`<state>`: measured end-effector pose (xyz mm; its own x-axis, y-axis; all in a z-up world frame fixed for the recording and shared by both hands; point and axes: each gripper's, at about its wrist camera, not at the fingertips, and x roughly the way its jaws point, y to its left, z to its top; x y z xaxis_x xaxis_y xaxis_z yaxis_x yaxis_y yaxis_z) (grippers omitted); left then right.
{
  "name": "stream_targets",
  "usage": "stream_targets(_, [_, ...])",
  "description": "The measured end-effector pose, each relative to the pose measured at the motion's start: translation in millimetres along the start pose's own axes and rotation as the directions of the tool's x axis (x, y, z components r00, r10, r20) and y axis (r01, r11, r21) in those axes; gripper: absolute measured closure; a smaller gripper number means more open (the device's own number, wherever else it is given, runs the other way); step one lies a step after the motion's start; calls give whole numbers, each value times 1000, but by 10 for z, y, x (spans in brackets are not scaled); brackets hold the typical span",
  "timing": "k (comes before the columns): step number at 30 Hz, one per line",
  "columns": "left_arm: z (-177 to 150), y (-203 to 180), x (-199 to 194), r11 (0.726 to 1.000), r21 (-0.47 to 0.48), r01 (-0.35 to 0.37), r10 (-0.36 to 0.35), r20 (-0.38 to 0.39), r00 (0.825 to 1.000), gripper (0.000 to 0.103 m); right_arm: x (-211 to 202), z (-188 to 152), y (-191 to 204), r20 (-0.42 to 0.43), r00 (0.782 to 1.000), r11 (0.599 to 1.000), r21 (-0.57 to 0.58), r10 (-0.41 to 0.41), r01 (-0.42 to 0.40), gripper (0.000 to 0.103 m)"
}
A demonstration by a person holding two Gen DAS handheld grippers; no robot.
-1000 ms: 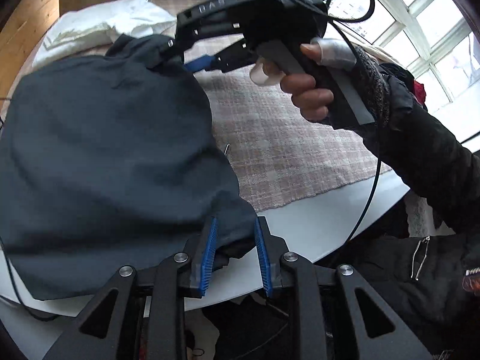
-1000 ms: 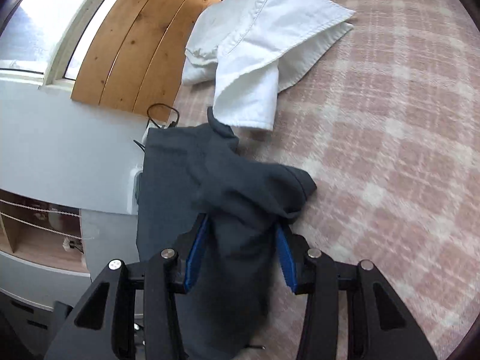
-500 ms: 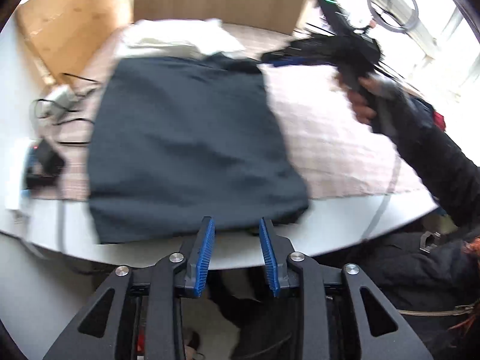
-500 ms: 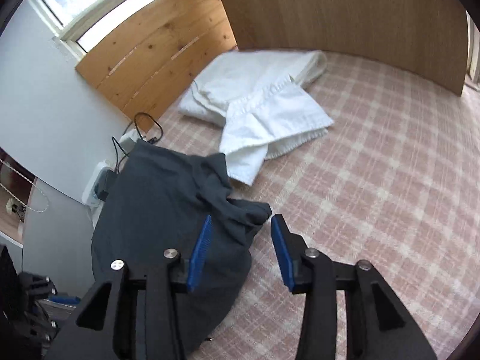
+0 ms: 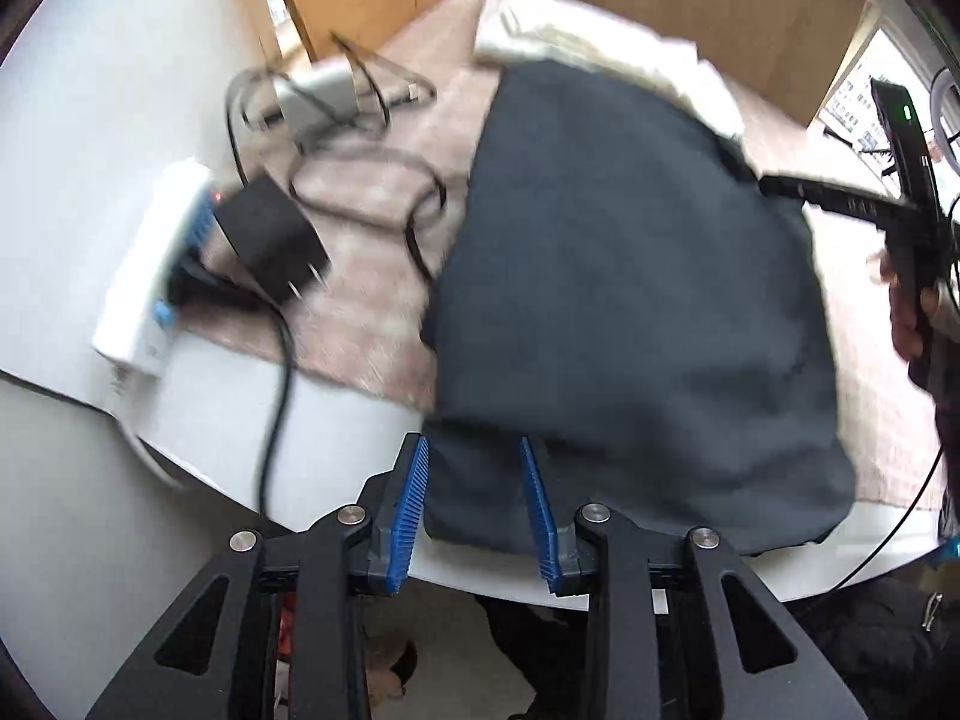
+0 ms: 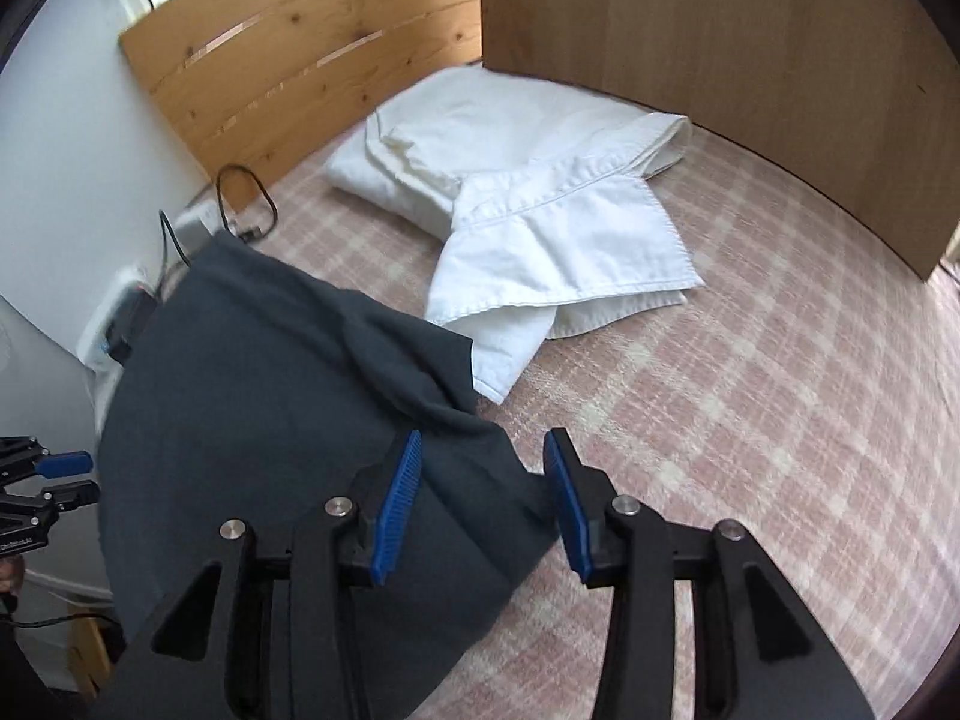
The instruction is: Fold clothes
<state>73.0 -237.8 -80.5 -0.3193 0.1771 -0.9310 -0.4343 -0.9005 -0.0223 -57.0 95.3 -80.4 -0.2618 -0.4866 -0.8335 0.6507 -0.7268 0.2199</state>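
Observation:
A dark grey garment (image 5: 630,276) lies spread flat on the pink checked cloth (image 5: 366,312), its near hem over the white table edge. My left gripper (image 5: 474,510) is open, its blue pads either side of the garment's near left hem, not closed on it. In the right wrist view the same garment (image 6: 258,420) lies at the left. My right gripper (image 6: 483,498) is open over its far corner, with the cloth edge between the pads. The right gripper also shows in the left wrist view (image 5: 840,198) at the far right. The left gripper shows in the right wrist view (image 6: 54,474).
A folded white garment (image 6: 528,192) lies at the back on the checked cloth (image 6: 750,396). A white power strip (image 5: 150,276), a black adapter (image 5: 270,240) and cables (image 5: 360,180) lie left of the dark garment. Wooden panels (image 6: 690,30) stand behind.
Both grippers let go of the dark garment, which dropped flat on the cloth. The left gripper swung left along the near hem. The right gripper pulled back and opened wider.

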Motion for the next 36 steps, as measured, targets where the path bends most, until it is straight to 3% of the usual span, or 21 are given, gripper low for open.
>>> stream_targets(4, [429, -280, -246, 991, 112, 75, -86, 100, 991, 67, -420, -280, 72, 137, 982, 988, 61, 130, -140, 61])
stream_targets(8, [1004, -564, 95, 970, 196, 141, -163, 102, 981, 65, -305, -479, 464, 110, 969, 975, 18, 220, -223, 61])
stream_targets(10, [1258, -619, 360, 962, 193, 195, -211, 65, 975, 65, -187, -567, 636, 74, 976, 978, -10, 206, -206, 61])
stream_targets(15, [1443, -677, 898, 972, 212, 97, -97, -9, 995, 64, 177, -635, 606, -20, 994, 994, 22, 107, -107, 61])
stream_targets(17, [1443, -587, 886, 971, 196, 138, -137, -16, 990, 64, 119, -578, 476, -31, 991, 988, 89, 133, -129, 61])
stream_targets(19, [1438, -495, 687, 974, 178, 143, -148, 11, 989, 66, -134, -455, 445, 17, 993, 990, 76, 119, -120, 61])
stream_targets(23, [1285, -211, 64, 971, 99, 219, -229, 107, 967, 63, -635, -195, 444, 127, 986, 994, 13, 107, -109, 58])
stream_targets(24, [1225, -133, -85, 969, 77, 233, -242, 129, 962, 62, -752, -123, 490, 161, 980, 993, -30, 115, -111, 46])
stream_targets(26, [1028, 32, -327, 980, 14, 200, -200, 164, 966, 59, -985, 23, 583, 228, 964, 987, -116, 134, -110, 29])
stream_targets(28, [764, 223, -494, 974, -92, 205, -187, 176, 967, 59, -1219, 169, 675, 292, 943, 974, -201, 159, -102, 26])
stream_targets(30, [453, 406, -608, 951, -217, 220, -183, 179, 967, 59, -1453, 315, 767, 351, 917, 955, -284, 189, -88, 26])
stream_targets(33, [-28, 488, -732, 904, -391, 171, -109, 175, 978, 59, -1521, 543, 869, 307, 933, 931, -357, 190, -72, 26])
stream_targets(36, [-481, 393, -822, 837, -532, 131, -47, 168, 985, 55, -1590, 768, 918, 228, 961, 897, -439, 157, -42, 26])
